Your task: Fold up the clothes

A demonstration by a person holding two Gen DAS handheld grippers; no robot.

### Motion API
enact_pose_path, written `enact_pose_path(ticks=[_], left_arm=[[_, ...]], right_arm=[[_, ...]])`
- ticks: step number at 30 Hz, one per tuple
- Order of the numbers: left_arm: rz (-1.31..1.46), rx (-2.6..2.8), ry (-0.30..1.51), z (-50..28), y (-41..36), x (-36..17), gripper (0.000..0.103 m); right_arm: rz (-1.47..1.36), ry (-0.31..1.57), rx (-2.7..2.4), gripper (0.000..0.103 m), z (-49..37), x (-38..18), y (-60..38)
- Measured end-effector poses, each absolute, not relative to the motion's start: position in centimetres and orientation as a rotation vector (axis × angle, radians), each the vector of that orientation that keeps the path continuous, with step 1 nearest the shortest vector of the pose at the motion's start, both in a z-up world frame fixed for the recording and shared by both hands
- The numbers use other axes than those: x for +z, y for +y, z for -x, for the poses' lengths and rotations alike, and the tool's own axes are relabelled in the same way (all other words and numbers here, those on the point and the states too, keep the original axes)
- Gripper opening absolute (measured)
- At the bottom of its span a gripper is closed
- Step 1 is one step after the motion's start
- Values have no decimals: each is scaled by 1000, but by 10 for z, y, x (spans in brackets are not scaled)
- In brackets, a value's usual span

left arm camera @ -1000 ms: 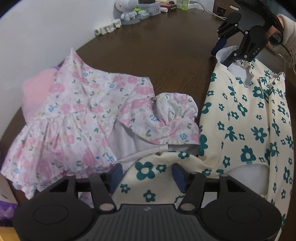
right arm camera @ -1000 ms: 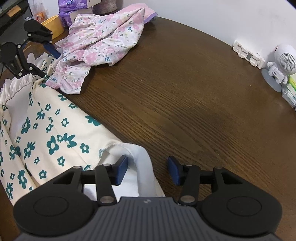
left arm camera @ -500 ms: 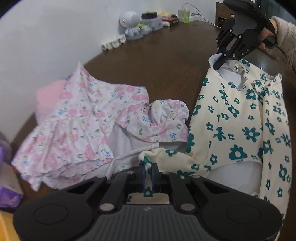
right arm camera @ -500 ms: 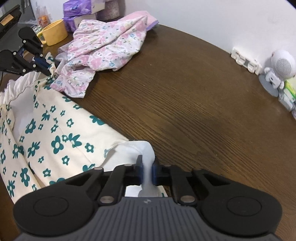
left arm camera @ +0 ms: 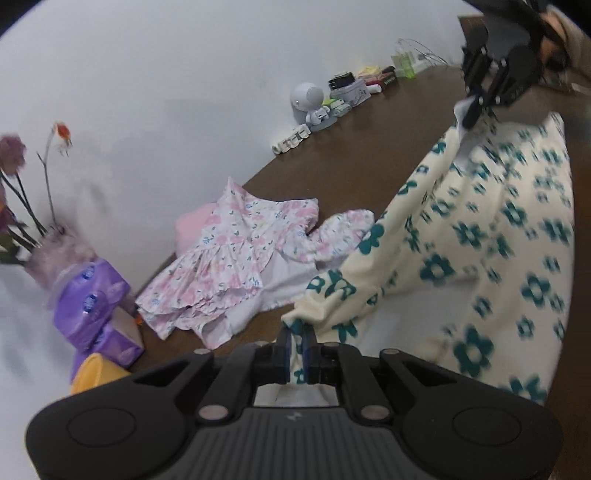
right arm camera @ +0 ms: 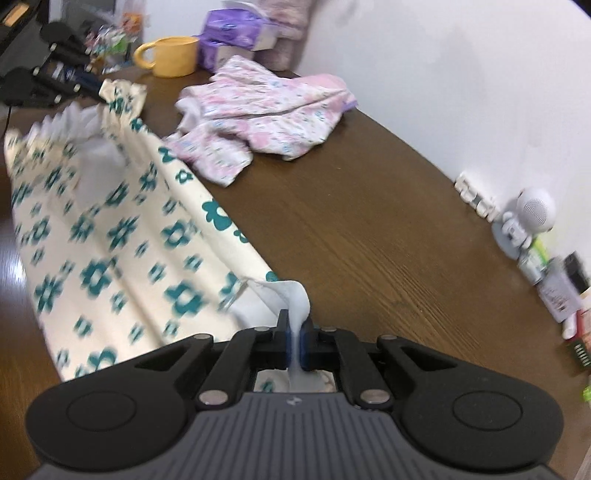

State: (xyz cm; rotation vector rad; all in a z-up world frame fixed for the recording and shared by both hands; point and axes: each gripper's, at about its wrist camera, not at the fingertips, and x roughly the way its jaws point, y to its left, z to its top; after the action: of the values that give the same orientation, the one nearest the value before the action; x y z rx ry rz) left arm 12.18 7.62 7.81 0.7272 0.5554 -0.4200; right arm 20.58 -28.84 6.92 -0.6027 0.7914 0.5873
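A cream shirt with teal flowers [left arm camera: 480, 251] [right arm camera: 110, 236] is stretched between my two grippers above the brown table [right arm camera: 369, 221]. My left gripper [left arm camera: 295, 350] is shut on one of its corners; it shows at the far left of the right wrist view as the left gripper [right arm camera: 94, 88], gripping the frilled end. My right gripper [right arm camera: 294, 341] is shut on the shirt's white inner edge; in the left wrist view the right gripper [left arm camera: 474, 110] pinches the far end, with a hand behind it. A pink floral dress [left arm camera: 236, 266] [right arm camera: 266, 110] lies crumpled beside the shirt.
Purple tissue packs [left arm camera: 92, 310] [right arm camera: 236, 33], a yellow mug [right arm camera: 170, 55] and a vase of flowers [left arm camera: 33, 221] stand near the dress. A white robot figure [right arm camera: 524, 221] [left arm camera: 310, 105], small boxes [left arm camera: 351, 92] and white blocks [right arm camera: 472, 192] line the wall.
Both grippers closed on the shirt's ends, then lifted and pulled it away from the pink dress; the cloth now hangs taut between them, and both views have swung up.
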Motion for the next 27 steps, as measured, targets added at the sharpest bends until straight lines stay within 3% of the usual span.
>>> enact_pose_path(ticks=[12,27], left_arm=[[-825,-342,465,-56,61,55,4],[-882,-345,447,-35,53,44,4]], right_arm=[[696,683,571,3,-120,62,-279],[659,672,461,5,-116,34,-280]])
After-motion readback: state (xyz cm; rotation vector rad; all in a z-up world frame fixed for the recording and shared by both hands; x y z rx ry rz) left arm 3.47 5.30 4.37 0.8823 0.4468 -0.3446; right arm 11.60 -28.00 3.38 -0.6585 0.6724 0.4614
